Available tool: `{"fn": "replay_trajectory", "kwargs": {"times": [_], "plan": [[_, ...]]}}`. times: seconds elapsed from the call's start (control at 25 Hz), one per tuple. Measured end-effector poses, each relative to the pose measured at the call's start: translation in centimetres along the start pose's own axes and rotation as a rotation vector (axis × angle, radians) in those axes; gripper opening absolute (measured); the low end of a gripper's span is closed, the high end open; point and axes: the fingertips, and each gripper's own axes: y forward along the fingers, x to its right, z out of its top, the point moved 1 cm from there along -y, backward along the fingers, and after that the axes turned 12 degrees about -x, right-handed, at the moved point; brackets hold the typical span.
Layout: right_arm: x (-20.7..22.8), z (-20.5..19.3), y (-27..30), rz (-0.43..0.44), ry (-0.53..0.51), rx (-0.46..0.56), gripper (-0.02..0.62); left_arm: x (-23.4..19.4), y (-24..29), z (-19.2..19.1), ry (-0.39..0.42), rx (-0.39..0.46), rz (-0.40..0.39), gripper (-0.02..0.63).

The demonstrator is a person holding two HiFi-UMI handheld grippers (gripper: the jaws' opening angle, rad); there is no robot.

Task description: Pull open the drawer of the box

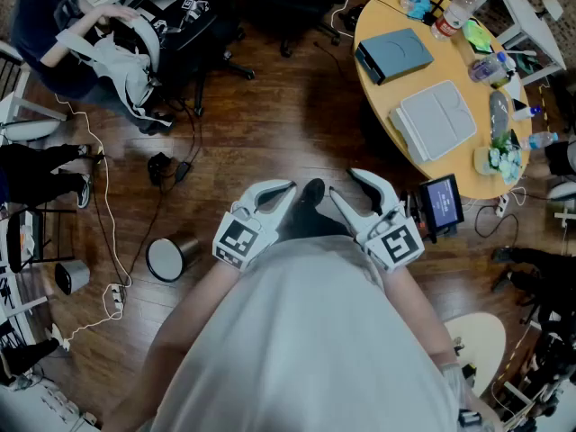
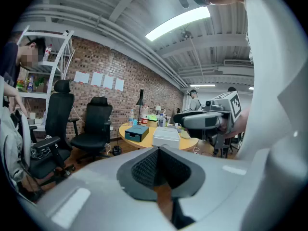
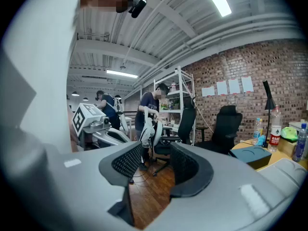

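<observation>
Round table (image 1: 378, 25) bears two boxes: blue box (image 1: 394, 54), grey box (image 1: 436, 120)

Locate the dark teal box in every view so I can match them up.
Head view: dark teal box, upper right.
Left gripper view: dark teal box, just left of centre.
Right gripper view: dark teal box, right side, below the middle.
Shared landmark: the round yellow table it lies on.

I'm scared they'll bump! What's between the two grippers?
In the head view, what seems to be the person's dark shoe shows between the left gripper and the right gripper.
</observation>
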Motion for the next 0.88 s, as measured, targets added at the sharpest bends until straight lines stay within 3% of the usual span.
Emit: {"fn": "replay_trajectory", "kwargs": {"times": [0.4, 0.88], "plan": [[7.9, 0.6, 3.8, -0.063, -0.004, -0.073, 0.172, -7.2, 4.2, 2.8, -0.060, -0.050, 0.007, 0.005], [17.0, 0.6, 6.1, -0.109, -0.022, -0.106, 0.088, -11.8, 12.1, 5.9, -0.070, -0.099, -0.028, 0.005]]}}
